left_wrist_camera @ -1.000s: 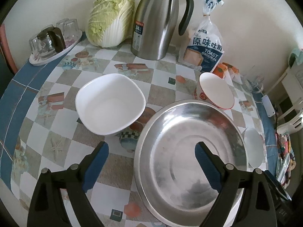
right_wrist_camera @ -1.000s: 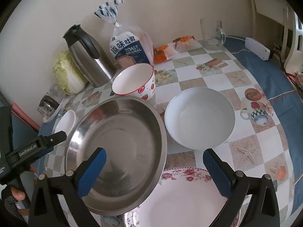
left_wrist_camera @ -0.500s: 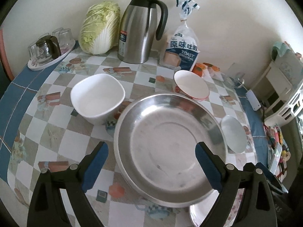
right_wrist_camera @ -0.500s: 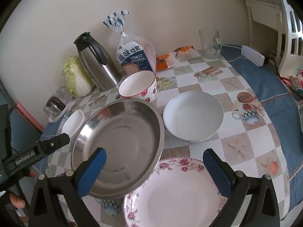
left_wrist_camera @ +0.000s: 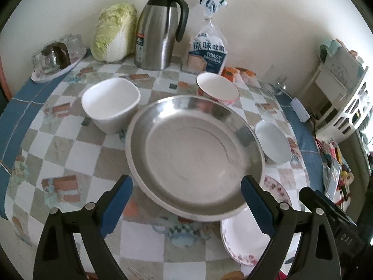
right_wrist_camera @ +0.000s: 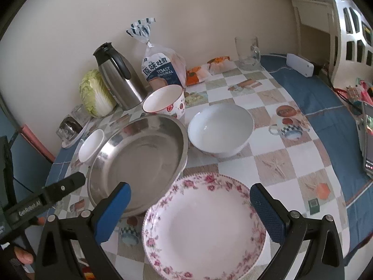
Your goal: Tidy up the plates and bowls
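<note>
- Steel basin (left_wrist_camera: 193,154), the largest dish, sits mid-table (left_wrist_camera: 70,154).
- Floral plate (right_wrist_camera: 202,226) lies just beside its near right rim.
- White round bowl (right_wrist_camera: 220,130) stands right of the basin.
- Square white bowl (left_wrist_camera: 110,103) stands left.
- Strawberry bowl (right_wrist_camera: 164,100) sits behind.
- Left gripper (left_wrist_camera: 186,205) and right gripper (right_wrist_camera: 190,210) are both spread wide, holding nothing.
</note>
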Available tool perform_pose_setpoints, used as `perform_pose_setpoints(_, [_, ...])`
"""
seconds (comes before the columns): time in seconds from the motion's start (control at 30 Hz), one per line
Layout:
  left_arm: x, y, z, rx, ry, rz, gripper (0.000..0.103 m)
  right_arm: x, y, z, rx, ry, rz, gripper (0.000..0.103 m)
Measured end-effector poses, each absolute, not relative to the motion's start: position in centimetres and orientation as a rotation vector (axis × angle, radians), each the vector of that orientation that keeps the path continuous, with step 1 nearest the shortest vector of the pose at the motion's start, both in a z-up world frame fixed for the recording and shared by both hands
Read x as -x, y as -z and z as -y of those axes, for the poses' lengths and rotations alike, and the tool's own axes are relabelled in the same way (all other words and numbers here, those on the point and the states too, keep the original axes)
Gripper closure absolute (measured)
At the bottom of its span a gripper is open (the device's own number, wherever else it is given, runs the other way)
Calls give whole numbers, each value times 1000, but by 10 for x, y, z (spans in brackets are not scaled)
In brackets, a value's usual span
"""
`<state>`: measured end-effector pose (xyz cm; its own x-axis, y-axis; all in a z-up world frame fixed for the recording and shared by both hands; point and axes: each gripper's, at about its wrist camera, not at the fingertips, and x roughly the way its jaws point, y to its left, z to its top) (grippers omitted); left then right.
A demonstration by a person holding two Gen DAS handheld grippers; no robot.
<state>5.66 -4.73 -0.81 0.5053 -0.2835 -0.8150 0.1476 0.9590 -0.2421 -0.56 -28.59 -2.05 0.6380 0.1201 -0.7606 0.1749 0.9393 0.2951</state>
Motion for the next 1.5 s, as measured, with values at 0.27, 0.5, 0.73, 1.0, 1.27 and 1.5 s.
perform_pose_setpoints(0.27, [-41, 19, 65, 162, 313, -1069, 9, 14, 27, 306, -429, 28, -917, 0])
perform_pose_setpoints(0.5, [-28, 31, 85, 171, 367, -1134, 9, 17, 44, 329, -477, 80, -986, 0])
perform_pose_setpoints(0.73, [-24, 44, 108, 128, 412, -1182, 8, 16, 73, 343, -528, 110, -1097, 7])
perform_pose_setpoints(1.0, [-25, 59, 117, 139, 405, -1242, 8, 20, 91, 360, -617, 128, -1131, 27])
perform_pose_setpoints(1.27, [-28, 77, 131, 76, 363, -1299, 9, 20, 111, 365, -689, 102, -1174, 53])
perform_pose_setpoints(1.5, [-33, 88, 125, 136, 336, -1338, 11, 20, 118, 366, -713, 90, -1182, 71])
